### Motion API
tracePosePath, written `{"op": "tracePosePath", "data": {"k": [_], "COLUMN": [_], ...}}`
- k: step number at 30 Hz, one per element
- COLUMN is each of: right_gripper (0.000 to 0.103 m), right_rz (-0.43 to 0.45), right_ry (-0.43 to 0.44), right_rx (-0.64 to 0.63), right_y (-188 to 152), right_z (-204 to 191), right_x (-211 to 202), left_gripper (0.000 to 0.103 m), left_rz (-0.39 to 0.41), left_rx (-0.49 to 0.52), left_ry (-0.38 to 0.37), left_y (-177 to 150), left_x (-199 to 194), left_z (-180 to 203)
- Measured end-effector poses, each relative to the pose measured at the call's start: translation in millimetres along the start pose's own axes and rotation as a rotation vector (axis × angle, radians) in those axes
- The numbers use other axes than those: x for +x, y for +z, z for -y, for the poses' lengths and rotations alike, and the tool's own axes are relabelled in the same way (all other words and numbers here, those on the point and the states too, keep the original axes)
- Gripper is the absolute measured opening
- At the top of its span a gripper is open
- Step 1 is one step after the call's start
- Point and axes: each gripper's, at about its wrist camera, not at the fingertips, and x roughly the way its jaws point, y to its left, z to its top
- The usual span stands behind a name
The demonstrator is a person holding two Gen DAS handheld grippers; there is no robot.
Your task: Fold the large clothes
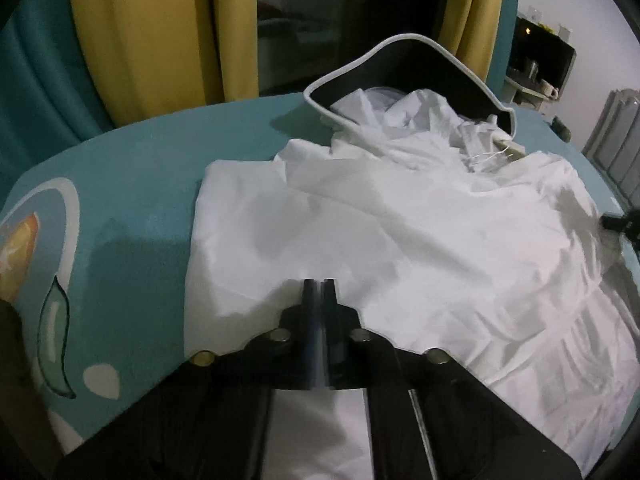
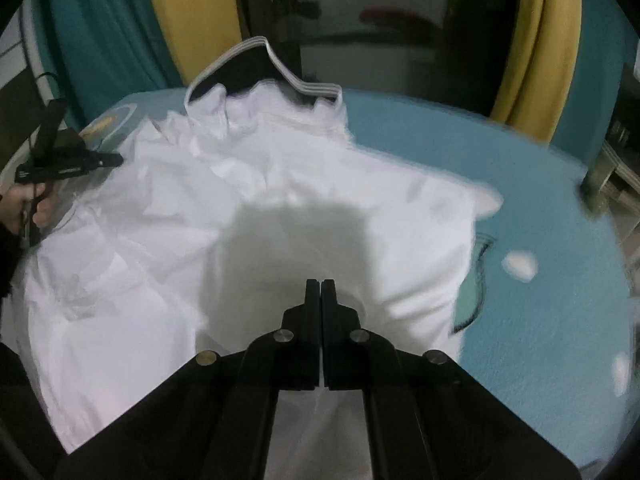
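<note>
A large white garment [image 1: 400, 216] lies spread and wrinkled on a teal bed sheet [image 1: 140, 184]; its far end bunches up into a black basket [image 1: 404, 64]. My left gripper [image 1: 319, 285] hovers over the garment's near left part, its jaws shut with no cloth visibly pinched. In the right wrist view the garment [image 2: 168, 240] fills the middle, and my right gripper [image 2: 321, 282] is shut above its shaded centre, holding nothing I can see. The left gripper [image 2: 118, 159] shows at the far left of that view, carried by a hand [image 2: 28, 208]. The right gripper [image 1: 610, 222] peeks in at the right edge of the left wrist view.
The black basket with a white rim [image 2: 256, 46] stands at the bed's far side. Yellow and teal curtains [image 1: 152, 32] hang behind it around a dark window. Bare teal sheet [image 2: 520, 184] lies right of the garment. Shelves with small items [image 1: 540, 68] stand far right.
</note>
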Motion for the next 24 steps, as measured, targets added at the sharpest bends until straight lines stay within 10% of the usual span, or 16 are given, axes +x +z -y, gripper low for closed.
{"op": "tracePosePath", "data": {"k": [9,11,14,16,24], "right_gripper": [0.001,0.004,0.043,0.08,0.078], "right_rz": [-0.031,-0.066,-0.053,-0.01,0.098], "right_ry": [-0.112,-0.127,-0.158,-0.132,0.013], "right_rx": [-0.054,-0.081,-0.103,-0.11,-0.274], "right_y": [34,46,70,89,154], "right_z": [12,12,9,4,-56], "right_x": [12,22,31,35,99], "left_gripper": [0.0,0.014,0.054,0.054,0.054], "left_rz": [0.054,0.053,0.079,0.088,0.068], "left_rx": [-0.105,-0.118,-0.109,-0.099,-0.059], "left_ry": [0.036,0.026,0.031,0.021,0.024], "left_y": [16,23,37,49,75], "left_x": [-10,-12,-15,-15,7], "left_z": [-34,-36,-37,-36,-22]}}
